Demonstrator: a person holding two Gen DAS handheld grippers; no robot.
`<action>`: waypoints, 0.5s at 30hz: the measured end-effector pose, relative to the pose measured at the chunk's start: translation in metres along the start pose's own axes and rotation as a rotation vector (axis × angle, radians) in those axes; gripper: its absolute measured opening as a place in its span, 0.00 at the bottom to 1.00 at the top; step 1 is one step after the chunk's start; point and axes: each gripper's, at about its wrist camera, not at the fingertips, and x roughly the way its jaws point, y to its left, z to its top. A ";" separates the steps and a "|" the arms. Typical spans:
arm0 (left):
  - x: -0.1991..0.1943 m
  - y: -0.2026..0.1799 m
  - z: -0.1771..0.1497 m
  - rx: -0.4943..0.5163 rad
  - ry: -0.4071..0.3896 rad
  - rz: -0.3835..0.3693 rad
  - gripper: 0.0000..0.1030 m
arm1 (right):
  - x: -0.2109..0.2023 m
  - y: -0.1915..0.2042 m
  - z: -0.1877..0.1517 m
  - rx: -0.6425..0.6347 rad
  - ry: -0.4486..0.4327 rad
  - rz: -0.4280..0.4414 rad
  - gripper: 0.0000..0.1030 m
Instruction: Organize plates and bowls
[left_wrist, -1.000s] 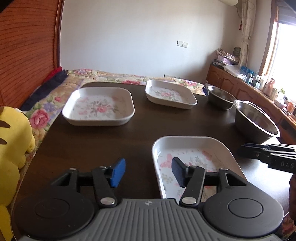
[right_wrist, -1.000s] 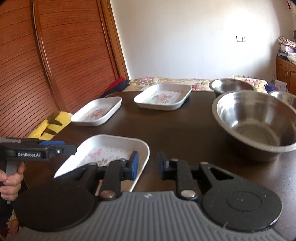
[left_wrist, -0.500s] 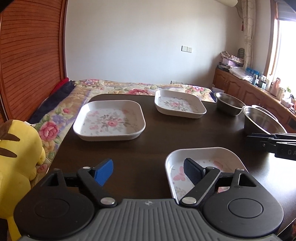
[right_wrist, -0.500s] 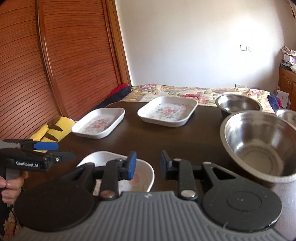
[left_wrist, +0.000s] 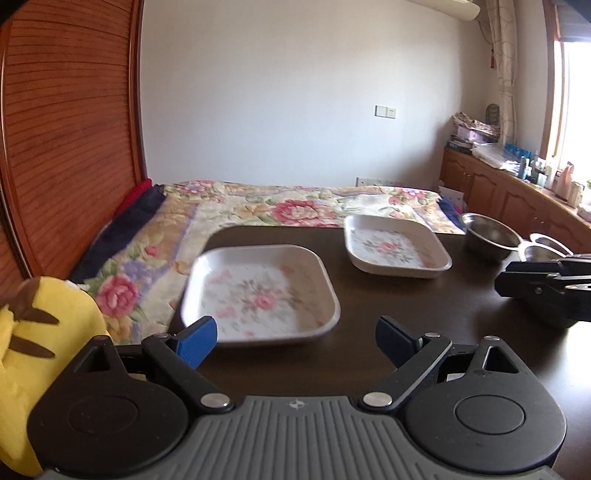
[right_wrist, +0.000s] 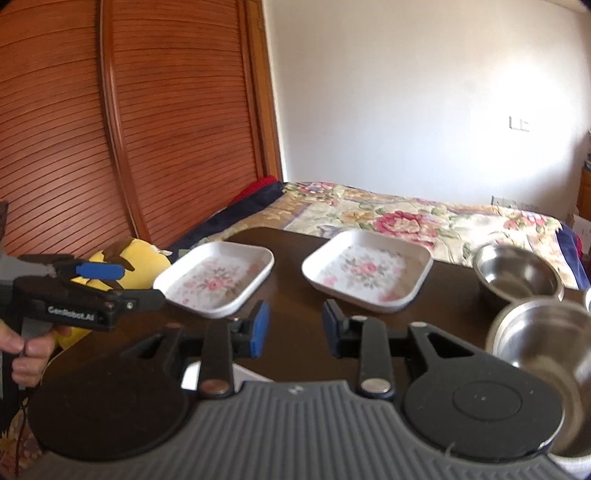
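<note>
Dark table (left_wrist: 424, 306) as landmark. Left to right.

Off the table's left edge: one yellow plush (left_wrist: 40, 332), on the floral quilt (left_wrist: 229, 206).

My left gripper (left_wrist: 295, 338) hangs over the near left part of the table, fingers spread wide, nothing between them. From the right camera its body shows at far left, with my hand (right_wrist: 26, 354) on the grip.

Plates: two plainly seen, both white, square, flower-printed. Near plate (left_wrist: 260, 295) sits on the table's left side, just ahead of my left blue pad (left_wrist: 195, 341). Far plate (left_wrist: 397, 245) lies toward the table's back edge, right of the first, apart from it. A white sliver (right_wrist: 218, 380) shows under my right gripper's body; cannot tell what it is.

My right gripper (right_wrist: 295, 326) is over the table's near middle, fingers apart with a moderate gap, holding nothing.

Bowls: two steel ones clear, on the table's right side. Small bowl (right_wrist: 517, 275) toward the back, right of the far plate. Big bowl (right_wrist: 546, 343) nearer me, just beside the small one. A third steel rim (right_wrist: 587, 299) peeks in at the frame edge; uncertain.
</note>
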 end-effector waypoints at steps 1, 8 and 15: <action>0.002 0.003 0.003 0.005 -0.002 0.009 0.92 | 0.003 0.002 0.003 -0.005 -0.002 0.006 0.40; 0.014 0.023 0.017 0.027 -0.020 0.054 0.92 | 0.027 0.017 0.017 -0.037 0.010 0.029 0.46; 0.028 0.039 0.024 0.036 -0.020 0.052 0.92 | 0.048 0.027 0.022 -0.037 0.037 0.023 0.80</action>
